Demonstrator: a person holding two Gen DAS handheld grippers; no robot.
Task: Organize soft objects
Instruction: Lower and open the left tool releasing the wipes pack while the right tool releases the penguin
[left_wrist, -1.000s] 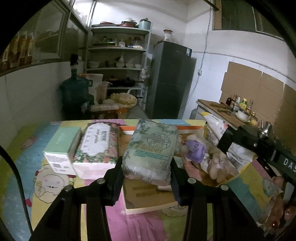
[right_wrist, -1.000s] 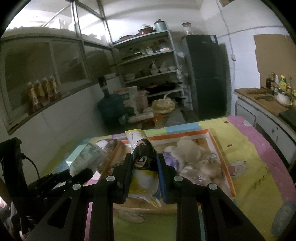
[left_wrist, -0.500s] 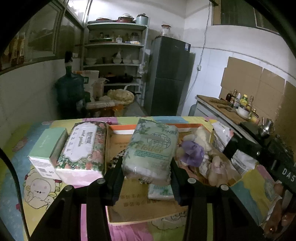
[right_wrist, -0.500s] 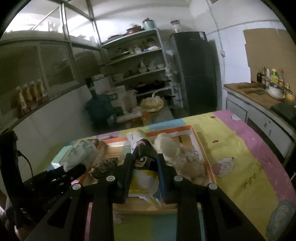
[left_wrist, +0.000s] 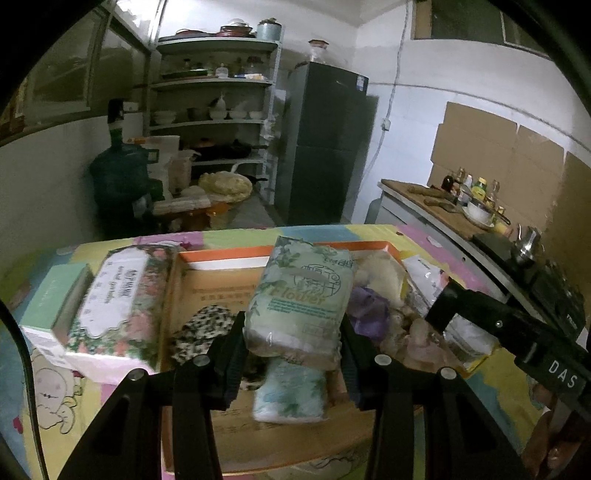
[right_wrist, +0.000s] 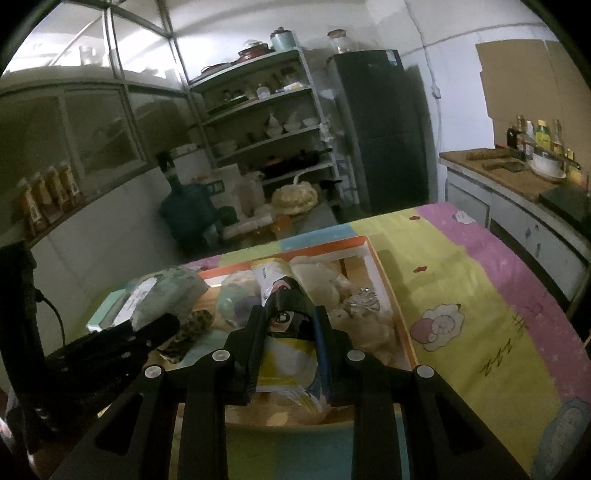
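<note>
The left gripper (left_wrist: 293, 341) has its jaws spread wide and clamped against both sides of a pale green plastic-wrapped tissue pack printed "Flower" (left_wrist: 301, 299), held lifted above the shallow orange-rimmed cardboard tray (left_wrist: 225, 254). The right gripper (right_wrist: 290, 341) has its jaws drawn narrow and pinched on a crumpled yellow, white and black plastic snack bag (right_wrist: 286, 354), held over the near edge of the same tray (right_wrist: 384, 280).

Three more tissue items show in the left wrist view. A small light-blue patterned tissue packet (left_wrist: 290, 391) lies inside the tray under the held pack. A large floral-wrapped tissue pack with a white label (left_wrist: 118, 310) sits outside the tray, just beside its left rim. A mint-green rectangular tissue box (left_wrist: 51, 299) stands touching the far side of that floral pack.

Inside the tray there is also one leopard-print fabric piece (left_wrist: 201, 330) left of the held pack, and on the right a heap of soft things: a cream plush toy (left_wrist: 380, 271), a purple cloth (left_wrist: 365, 310) and pale pinkish plush pieces whose number I cannot count in the blur. A white plastic bag with printing (left_wrist: 424, 271) leans at the tray's right edge.

The tray rests on a surface covered with a pastel cartoon-print cloth (right_wrist: 461, 295). Beyond it stand a metal shelf rack of bowls and pots (left_wrist: 218, 110), a dark refrigerator (left_wrist: 325, 147) and a blue water jug (left_wrist: 118, 173).
</note>
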